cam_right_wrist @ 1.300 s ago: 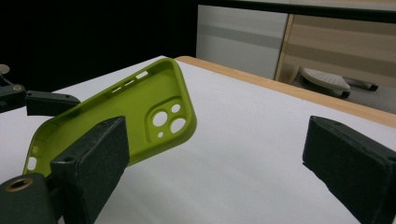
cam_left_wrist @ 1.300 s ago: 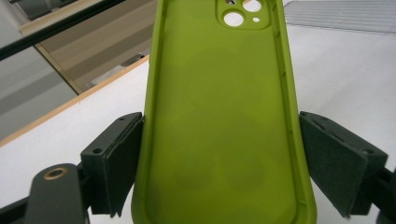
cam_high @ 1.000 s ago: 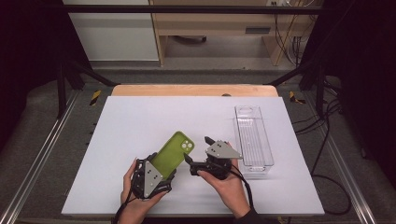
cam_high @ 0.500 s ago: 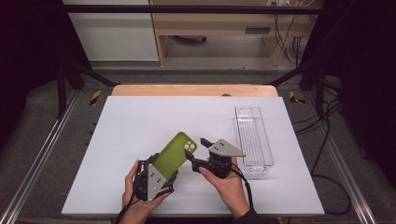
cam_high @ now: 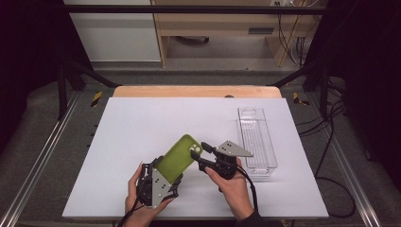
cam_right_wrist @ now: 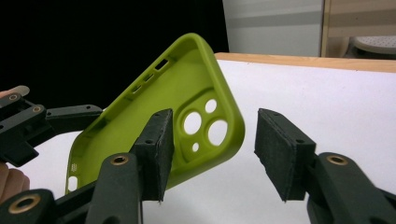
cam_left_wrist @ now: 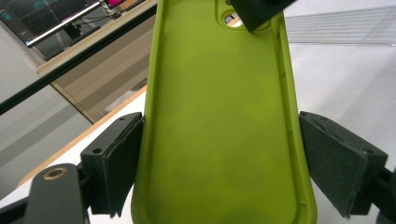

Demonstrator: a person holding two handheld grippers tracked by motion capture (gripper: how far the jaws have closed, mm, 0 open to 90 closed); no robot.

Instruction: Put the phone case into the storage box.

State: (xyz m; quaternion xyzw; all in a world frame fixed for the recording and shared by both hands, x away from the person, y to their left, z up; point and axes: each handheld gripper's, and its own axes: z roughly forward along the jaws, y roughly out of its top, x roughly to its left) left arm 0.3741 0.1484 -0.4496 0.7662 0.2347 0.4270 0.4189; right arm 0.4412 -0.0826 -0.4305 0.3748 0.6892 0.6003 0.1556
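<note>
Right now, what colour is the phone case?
Lime green. The phone case shows best in the left gripper view.

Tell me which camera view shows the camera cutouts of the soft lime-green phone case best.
The right gripper view: the soft lime-green phone case faces it, its round camera cutouts all plain. The left gripper view has the case's inside, its cutouts partly hidden behind a black jaw. The high view shows the case small.

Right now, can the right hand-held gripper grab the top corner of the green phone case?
Probably yes. The right hand-held gripper has just been closing around the camera-hole corner of the phone case, with nothing between them. One pad looks at the case, the other still apart. The left hand-held gripper holds the lower end.
</note>
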